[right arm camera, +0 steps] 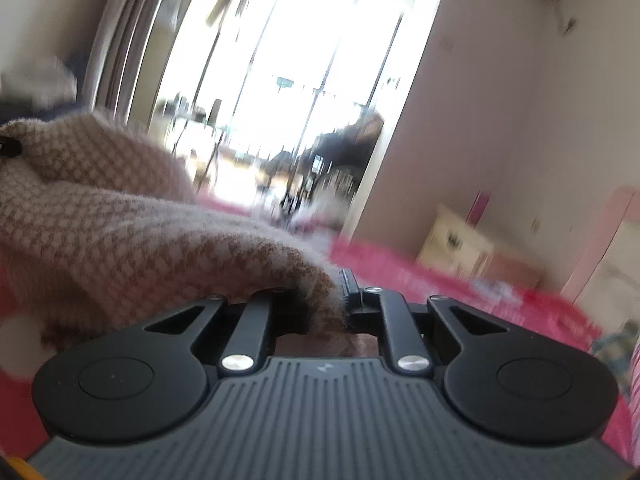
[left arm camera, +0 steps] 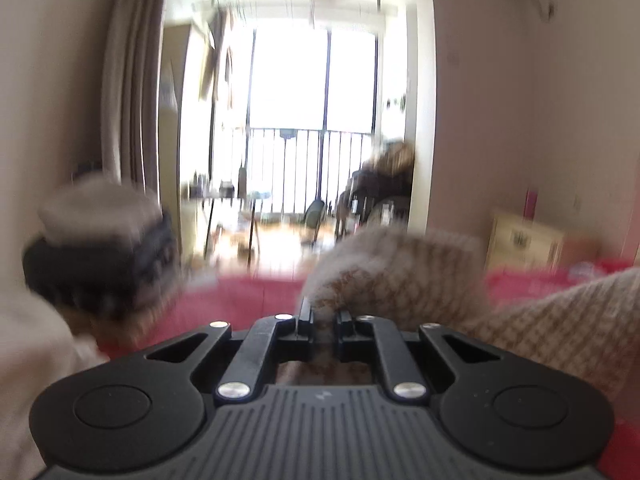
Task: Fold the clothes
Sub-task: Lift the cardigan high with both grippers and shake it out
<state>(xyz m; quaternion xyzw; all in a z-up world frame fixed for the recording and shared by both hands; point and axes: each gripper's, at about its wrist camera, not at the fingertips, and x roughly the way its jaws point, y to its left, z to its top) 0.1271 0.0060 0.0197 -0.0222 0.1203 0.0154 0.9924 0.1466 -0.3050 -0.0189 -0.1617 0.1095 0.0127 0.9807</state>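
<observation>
A fuzzy beige and brown houndstooth garment (left arm camera: 420,276) is lifted over a pink bed cover (left arm camera: 240,300). My left gripper (left arm camera: 323,312) is shut on one edge of it; the cloth bunches up between the jaws and trails off to the right. In the right wrist view the same garment (right arm camera: 140,236) stretches to the left, and my right gripper (right arm camera: 330,292) is shut on its near corner. The left finger of the right gripper is hidden under the cloth. Both views are blurred by motion.
A stack of folded clothes (left arm camera: 100,240), grey on dark, sits at the left on the bed. A cream cabinet (left arm camera: 528,240) stands by the right wall. A bright balcony door (left arm camera: 312,120) with a railing lies ahead, with chairs and a table before it.
</observation>
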